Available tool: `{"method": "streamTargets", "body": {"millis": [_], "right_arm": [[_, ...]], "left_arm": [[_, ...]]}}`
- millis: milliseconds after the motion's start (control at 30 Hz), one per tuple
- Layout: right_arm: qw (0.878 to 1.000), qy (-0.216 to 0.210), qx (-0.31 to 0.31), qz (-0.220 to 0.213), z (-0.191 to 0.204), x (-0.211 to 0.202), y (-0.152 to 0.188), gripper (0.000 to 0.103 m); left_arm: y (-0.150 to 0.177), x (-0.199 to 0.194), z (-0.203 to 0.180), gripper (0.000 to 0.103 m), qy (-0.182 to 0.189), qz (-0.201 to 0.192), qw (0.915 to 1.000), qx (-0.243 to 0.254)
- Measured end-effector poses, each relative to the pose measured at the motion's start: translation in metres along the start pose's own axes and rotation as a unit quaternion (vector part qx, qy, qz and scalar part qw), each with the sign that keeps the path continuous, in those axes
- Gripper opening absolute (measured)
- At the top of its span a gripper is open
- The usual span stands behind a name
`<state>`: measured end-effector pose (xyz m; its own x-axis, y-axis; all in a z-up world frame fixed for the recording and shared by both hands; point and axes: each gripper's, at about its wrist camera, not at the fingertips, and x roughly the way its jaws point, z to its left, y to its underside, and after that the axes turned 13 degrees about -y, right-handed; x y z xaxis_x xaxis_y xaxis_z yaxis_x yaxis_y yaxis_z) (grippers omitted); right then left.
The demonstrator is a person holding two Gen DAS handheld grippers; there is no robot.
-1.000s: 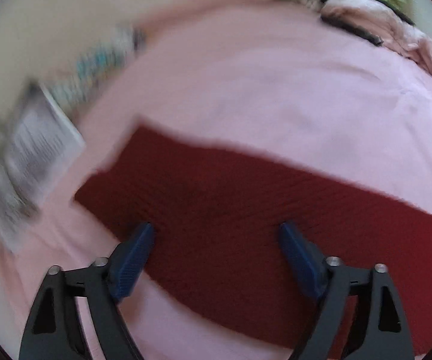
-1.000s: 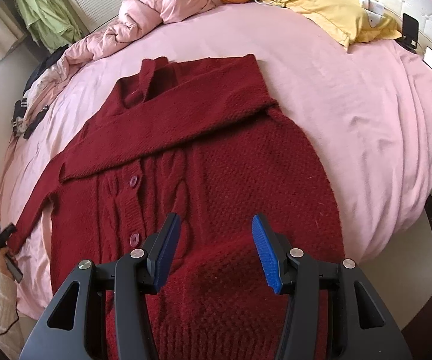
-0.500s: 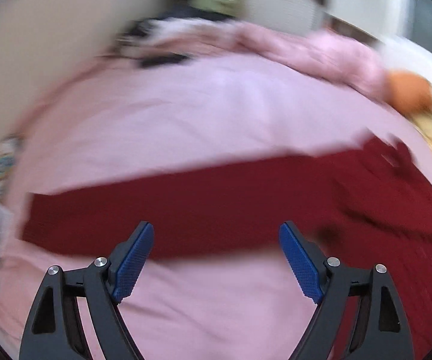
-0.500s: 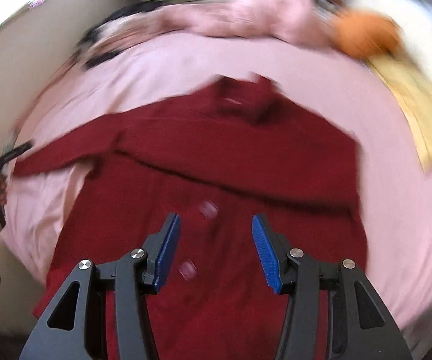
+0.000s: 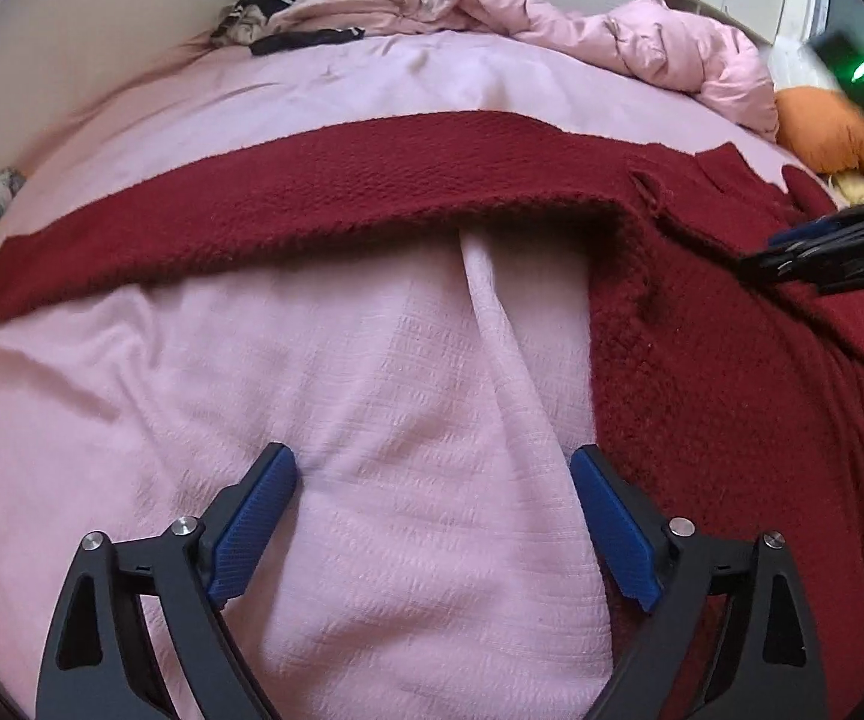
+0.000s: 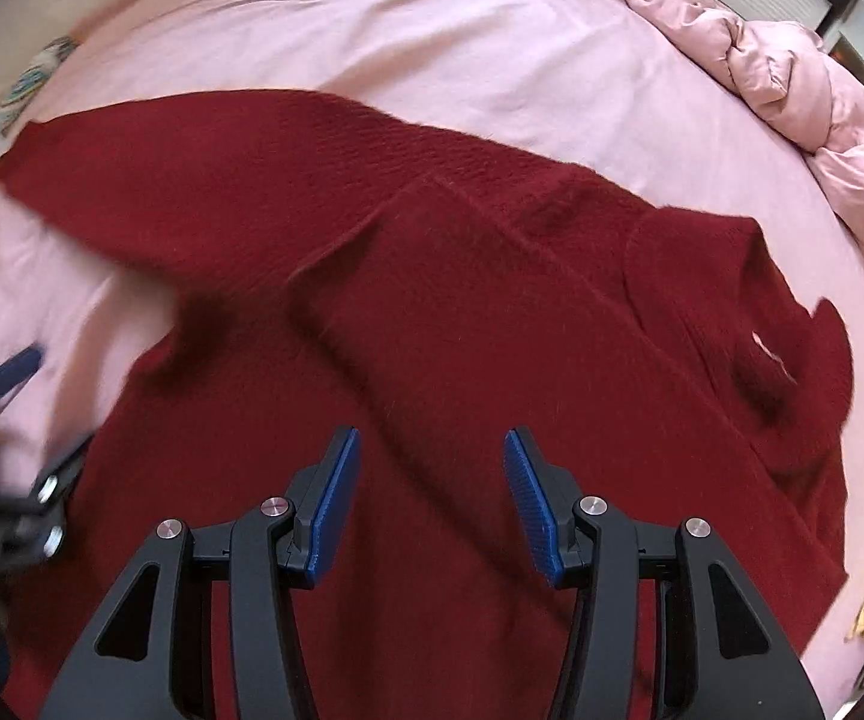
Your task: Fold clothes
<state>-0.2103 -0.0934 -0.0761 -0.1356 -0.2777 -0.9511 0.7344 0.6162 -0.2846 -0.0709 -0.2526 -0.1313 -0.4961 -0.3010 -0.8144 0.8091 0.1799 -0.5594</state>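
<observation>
Left gripper [image 5: 432, 516]: jaws opening, empty, over bare bed sheet [image 5: 372, 420]. Right gripper [image 6: 432, 498]: fingers apart, ungrasping, above cardigan [image 6: 462, 300].

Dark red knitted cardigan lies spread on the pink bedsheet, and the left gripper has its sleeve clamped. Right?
Not quite: the left gripper clamps nothing; its opening fingers hover over bare pink bedsheet, per the left wrist view. The dark red knitted cardigan does lie spread.

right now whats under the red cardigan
The red cardigan lies flat on the pink bedsheet, which shows all around it. Anything between cardigan and sheet is covered and cannot be seen.
</observation>
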Motion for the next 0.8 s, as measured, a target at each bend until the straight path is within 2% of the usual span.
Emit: {"method": "streamTargets", "body": {"millis": [67, 100, 133, 167, 267, 333, 433, 500, 600, 700, 800], "right_arm": [[1.000, -0.006, 0.017, 0.012, -0.010, 0.016, -0.002, 0.051], [0.999, -0.018, 0.031, 0.004, -0.015, 0.017, 0.000, 0.048], [0.999, -0.025, 0.044, -0.008, -0.020, 0.013, 0.002, 0.041], [0.998, -0.025, 0.057, -0.019, -0.025, 0.008, 0.005, 0.013], [0.994, -0.041, 0.090, -0.046, -0.047, -0.011, 0.015, 0.012], [0.986, -0.062, 0.131, -0.081, -0.072, -0.035, 0.027, 0.012], [0.964, -0.099, 0.195, -0.148, -0.114, -0.081, 0.053, 0.012], [0.948, -0.103, 0.238, -0.187, -0.149, -0.117, 0.080, 0.012], [0.927, -0.059, 0.292, -0.227, -0.210, -0.173, 0.142, 0.012], [0.908, 0.009, 0.344, -0.238, -0.268, -0.214, 0.212, 0.012], [0.881, 0.074, 0.400, -0.243, -0.318, -0.247, 0.294, 0.012]], "left_arm": [[0.010, -0.006, 0.001, 0.095, -0.004, -0.004, 1.0000, 0.003], [0.009, -0.005, -0.003, 0.096, -0.006, -0.007, 0.9999, 0.005], [0.011, -0.005, -0.006, 0.096, -0.007, -0.010, 0.9999, 0.004], [0.013, -0.006, -0.007, 0.096, -0.007, -0.012, 0.9999, 0.003], [0.015, -0.008, -0.008, 0.096, -0.008, -0.016, 0.9998, 0.003], [0.022, -0.009, 0.002, 0.097, -0.010, -0.017, 0.9998, 0.001], [0.030, -0.010, 0.014, 0.097, -0.013, -0.019, 0.9997, 0.000], [0.030, -0.011, 0.014, 0.097, -0.015, -0.019, 0.9997, 0.001], [0.030, -0.012, 0.012, 0.097, -0.016, -0.019, 0.9997, 0.002], [0.031, -0.013, 0.010, 0.098, -0.018, -0.021, 0.9996, 0.003], [0.031, -0.014, 0.006, 0.098, -0.022, -0.024, 0.9994, 0.005]]}}
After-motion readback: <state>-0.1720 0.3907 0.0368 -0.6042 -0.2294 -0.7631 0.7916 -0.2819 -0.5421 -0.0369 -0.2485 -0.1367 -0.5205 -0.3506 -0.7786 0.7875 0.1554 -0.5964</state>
